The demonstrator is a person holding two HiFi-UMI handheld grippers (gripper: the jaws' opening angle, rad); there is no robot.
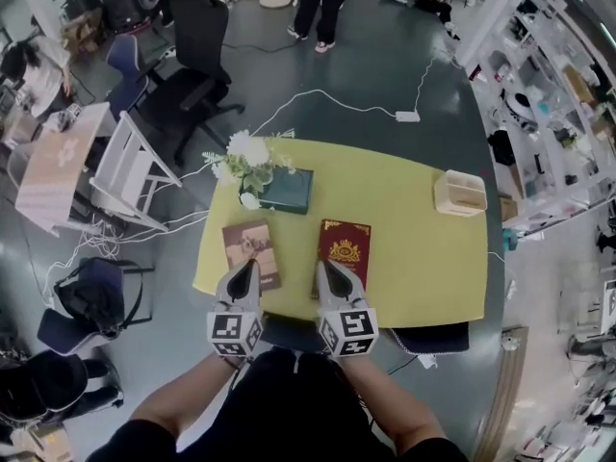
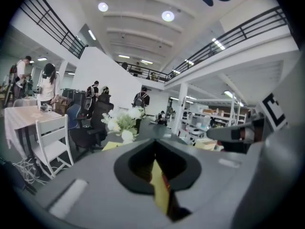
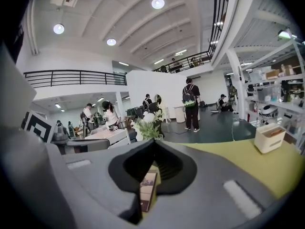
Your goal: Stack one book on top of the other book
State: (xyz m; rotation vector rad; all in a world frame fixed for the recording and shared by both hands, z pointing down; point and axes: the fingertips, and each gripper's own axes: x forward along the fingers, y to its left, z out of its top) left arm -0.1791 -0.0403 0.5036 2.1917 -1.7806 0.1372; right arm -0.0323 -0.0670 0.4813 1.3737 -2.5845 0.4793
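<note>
On the yellow worktop (image 1: 414, 258) | brown book (image 1: 252, 248) and red book (image 1: 345, 246) lie side by side, apart, unstacked | left tool (image 1: 247, 266), right tool (image 1: 328, 266): jaws together, holding nothing | stacking not yet begun.

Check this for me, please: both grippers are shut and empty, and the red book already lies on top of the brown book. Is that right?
Not quite. The head view shows the red book beside the brown book on the yellow table, with a gap between them, not on top of it. The left gripper and right gripper are indeed shut and empty.
</note>
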